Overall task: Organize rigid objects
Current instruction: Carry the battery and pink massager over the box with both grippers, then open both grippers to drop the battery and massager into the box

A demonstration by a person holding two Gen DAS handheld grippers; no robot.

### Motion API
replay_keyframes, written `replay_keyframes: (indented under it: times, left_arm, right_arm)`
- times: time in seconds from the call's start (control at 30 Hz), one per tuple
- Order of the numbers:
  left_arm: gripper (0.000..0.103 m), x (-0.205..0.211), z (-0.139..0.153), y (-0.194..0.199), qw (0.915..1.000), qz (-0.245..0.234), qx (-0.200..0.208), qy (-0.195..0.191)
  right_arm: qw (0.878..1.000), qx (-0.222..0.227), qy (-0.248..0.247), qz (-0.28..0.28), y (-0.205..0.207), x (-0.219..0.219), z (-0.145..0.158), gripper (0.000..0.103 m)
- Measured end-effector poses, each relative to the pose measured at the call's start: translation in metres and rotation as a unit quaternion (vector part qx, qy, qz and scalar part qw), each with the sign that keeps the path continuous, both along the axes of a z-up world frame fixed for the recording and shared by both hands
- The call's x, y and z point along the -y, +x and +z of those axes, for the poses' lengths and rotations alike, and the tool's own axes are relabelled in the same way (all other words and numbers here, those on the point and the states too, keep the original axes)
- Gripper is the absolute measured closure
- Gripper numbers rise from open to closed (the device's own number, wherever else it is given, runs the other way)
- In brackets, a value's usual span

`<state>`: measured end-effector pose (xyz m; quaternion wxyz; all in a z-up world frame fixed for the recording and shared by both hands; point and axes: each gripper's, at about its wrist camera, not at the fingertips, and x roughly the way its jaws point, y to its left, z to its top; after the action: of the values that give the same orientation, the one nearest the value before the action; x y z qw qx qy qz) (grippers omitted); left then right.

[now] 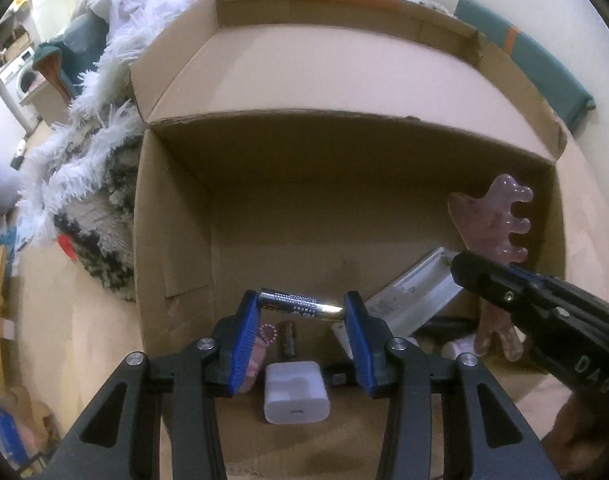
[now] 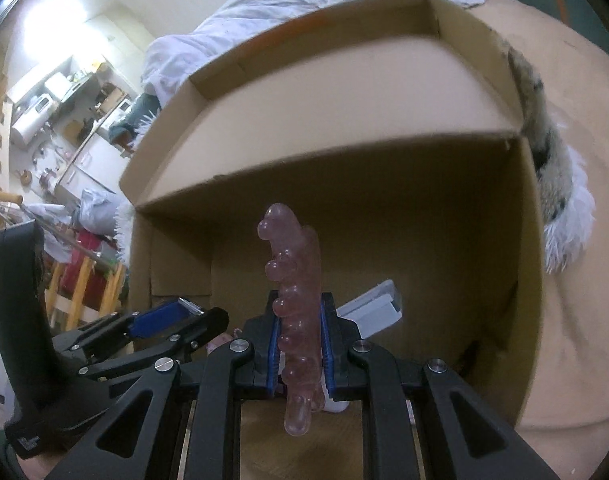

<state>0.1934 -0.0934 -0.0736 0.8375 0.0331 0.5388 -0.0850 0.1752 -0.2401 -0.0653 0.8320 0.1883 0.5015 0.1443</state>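
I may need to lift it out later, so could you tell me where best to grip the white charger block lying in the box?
Grip the white charger block across its two flat side faces, coming from above; it lies flat on the box floor, sides clear.

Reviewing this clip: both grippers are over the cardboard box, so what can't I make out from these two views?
- Left wrist view: the pink item on the box floor is half hidden behind the left gripper, which holds a battery.
- Left wrist view: the right gripper covers the pink comb's middle.
- Right wrist view: the box floor near the camera is blocked by the right gripper.
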Motion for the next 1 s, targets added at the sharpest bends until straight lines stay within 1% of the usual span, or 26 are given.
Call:
replay_keyframes:
  times: [0.13, 0.4, 0.63, 0.83, 0.87, 0.9, 0.93, 0.97, 1.0]
  left_arm:
    - [0.064, 0.001, -0.005, 0.000, 1.0000, -0.002, 0.007, 0.002]
    - [0.064, -0.003, -0.017, 0.001, 0.9999, 0.005, 0.007, 0.007]
    - [0.064, 0.009, -0.013, -0.008, 0.9998, 0.002, 0.008, 0.019]
    - [0.063, 0.016, -0.012, -0.007, 0.9996, 0.000, 0.003, 0.026]
    - [0.059, 0.017, -0.011, -0.008, 0.9997, -0.002, 0.004, 0.025]
    - [0.050, 0.019, -0.010, -0.008, 0.9997, -0.004, 0.005, 0.023]
    - [0.044, 0.020, -0.007, -0.009, 0.9997, -0.005, 0.008, 0.023]
    - [0.035, 0.021, -0.005, -0.010, 0.9996, -0.005, 0.011, 0.024]
    - [0.033, 0.023, -0.002, -0.011, 0.9995, -0.005, 0.019, 0.024]
  right_arm:
    - [1.000, -0.013, -0.002, -0.003, 0.003, -0.001, -0.007, 0.085]
    - [0.999, -0.042, -0.010, -0.009, 0.008, -0.007, -0.020, 0.085]
    - [0.999, -0.045, -0.006, -0.010, 0.013, -0.008, -0.022, 0.085]
    - [0.999, -0.047, 0.003, -0.008, 0.013, -0.003, -0.023, 0.084]
    - [0.999, -0.046, 0.006, -0.008, 0.013, -0.002, -0.023, 0.083]
    - [0.999, -0.042, 0.009, -0.010, 0.014, -0.002, -0.022, 0.083]
    - [0.999, -0.037, 0.016, -0.011, 0.012, 0.001, -0.020, 0.082]
    - [0.999, -0.033, 0.026, -0.012, 0.013, 0.002, -0.018, 0.077]
    - [0.999, -0.029, 0.036, -0.014, 0.013, 0.004, -0.016, 0.063]
